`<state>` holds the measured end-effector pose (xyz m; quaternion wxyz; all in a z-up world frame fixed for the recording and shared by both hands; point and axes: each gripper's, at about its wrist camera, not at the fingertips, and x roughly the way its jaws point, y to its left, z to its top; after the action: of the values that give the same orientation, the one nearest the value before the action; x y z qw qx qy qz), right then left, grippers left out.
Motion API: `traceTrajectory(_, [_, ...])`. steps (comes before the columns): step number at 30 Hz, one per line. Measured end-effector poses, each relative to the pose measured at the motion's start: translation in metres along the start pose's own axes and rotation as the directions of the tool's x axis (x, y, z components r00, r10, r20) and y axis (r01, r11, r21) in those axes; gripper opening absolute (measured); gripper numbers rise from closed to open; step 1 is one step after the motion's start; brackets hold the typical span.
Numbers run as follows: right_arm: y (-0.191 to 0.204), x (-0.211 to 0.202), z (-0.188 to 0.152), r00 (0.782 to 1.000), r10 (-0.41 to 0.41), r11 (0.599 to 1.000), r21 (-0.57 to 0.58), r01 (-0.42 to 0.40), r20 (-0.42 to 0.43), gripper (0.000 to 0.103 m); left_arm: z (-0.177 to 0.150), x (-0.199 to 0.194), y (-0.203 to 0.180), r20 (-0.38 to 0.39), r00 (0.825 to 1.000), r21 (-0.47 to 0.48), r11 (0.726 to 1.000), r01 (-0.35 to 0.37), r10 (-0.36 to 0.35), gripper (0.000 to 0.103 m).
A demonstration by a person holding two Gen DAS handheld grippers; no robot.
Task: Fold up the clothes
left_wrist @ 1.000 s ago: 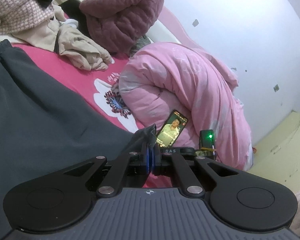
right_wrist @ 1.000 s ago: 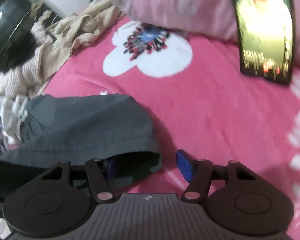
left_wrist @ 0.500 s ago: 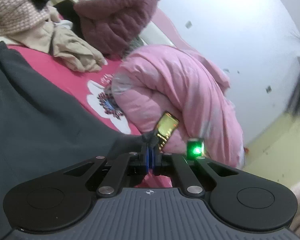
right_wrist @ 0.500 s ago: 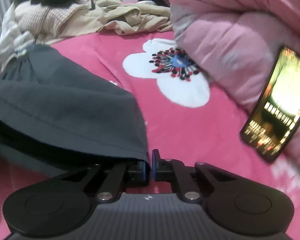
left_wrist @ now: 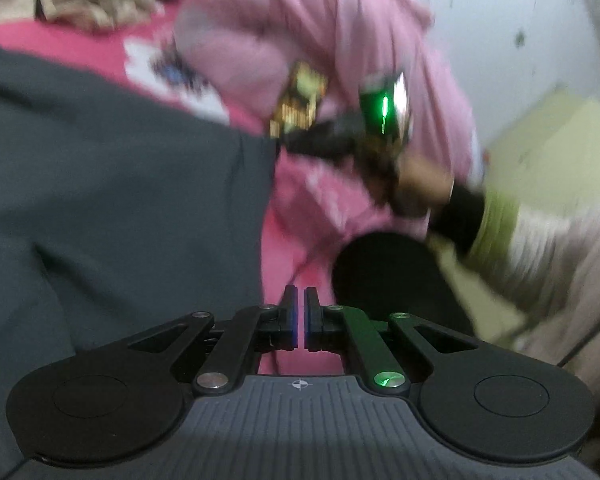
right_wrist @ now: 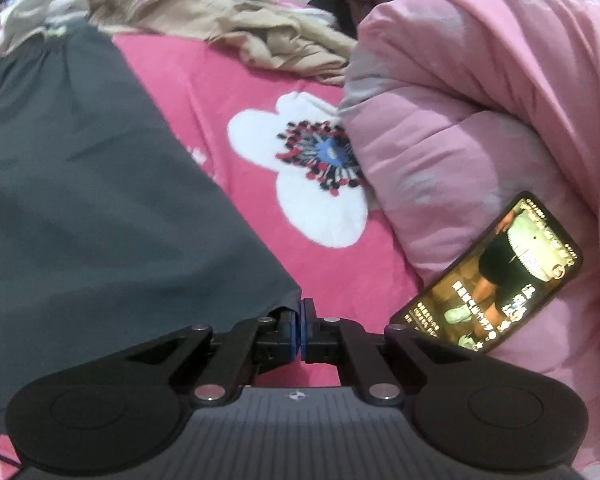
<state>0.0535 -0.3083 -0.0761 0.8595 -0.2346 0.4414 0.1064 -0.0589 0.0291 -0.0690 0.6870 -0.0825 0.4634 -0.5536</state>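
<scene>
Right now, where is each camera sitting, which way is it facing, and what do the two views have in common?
Left wrist: on the left gripper, looking along its nearly closed fingers over the dark grey garment toward the pink quilt; blurred, it also shows the right gripper and the person's sleeved arm.
Right wrist: on the right gripper, low over the pink bedsheet, pinching the garment's corner, facing the quilt, the lit phone and the beige clothes.
Shared: garment, quilt, phone, flower print, beige clothes.
</scene>
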Motion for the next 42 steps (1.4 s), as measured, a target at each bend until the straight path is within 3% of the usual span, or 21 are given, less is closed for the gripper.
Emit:
traceTrajectory(5, [-0.006,0.007,-0.002,0.999,0.021,0.999,0.037,-0.020,-0.027,0.003,-0.005,0.021,-0.013,-0.044,0.993,0.168,0.981,-0.101,0.110,0.003])
traceTrajectory(9, [-0.021,0.014,-0.005,0.997,0.069,0.989,0.136,-0.062,-0.043,0.004,-0.007,0.030,-0.019,-0.044,0.984,0.266,0.951,-0.154,0.172,0.023])
traceTrajectory(16, [-0.052,0.026,-0.018,0.980,0.197,0.910,0.375,-0.174,-0.022,0.004,-0.011,0.046,-0.029,-0.029,0.961,0.429,0.872,-0.238,0.277,0.024])
traceTrajectory(22, [-0.071,0.031,-0.027,0.963,0.267,0.823,0.516,-0.238,0.019,0.006,-0.011,0.057,-0.026,-0.032,0.950,0.454,0.852,-0.262,0.309,0.024])
traceTrajectory(28, [-0.070,0.032,-0.027,0.962,0.272,0.823,0.515,-0.240,0.013,0.006,-0.015,0.067,-0.023,-0.056,0.943,0.475,0.839,-0.264,0.329,0.024])
traceTrajectory(32, [-0.070,0.034,-0.028,0.959,0.282,0.815,0.526,-0.245,0.010,0.007,-0.020,0.068,-0.027,-0.076,0.937,0.506,0.823,-0.258,0.341,0.044])
traceTrajectory(37, [-0.070,0.036,-0.030,0.955,0.297,0.801,0.541,-0.257,0.014,0.007,-0.022,0.073,-0.026,-0.079,0.925,0.507,0.814,-0.284,0.372,0.045])
traceTrajectory(42, [-0.070,0.036,-0.030,0.954,0.300,0.798,0.543,-0.261,0.017,0.007,-0.018,0.074,-0.023,-0.074,0.927,0.475,0.830,-0.291,0.367,0.044])
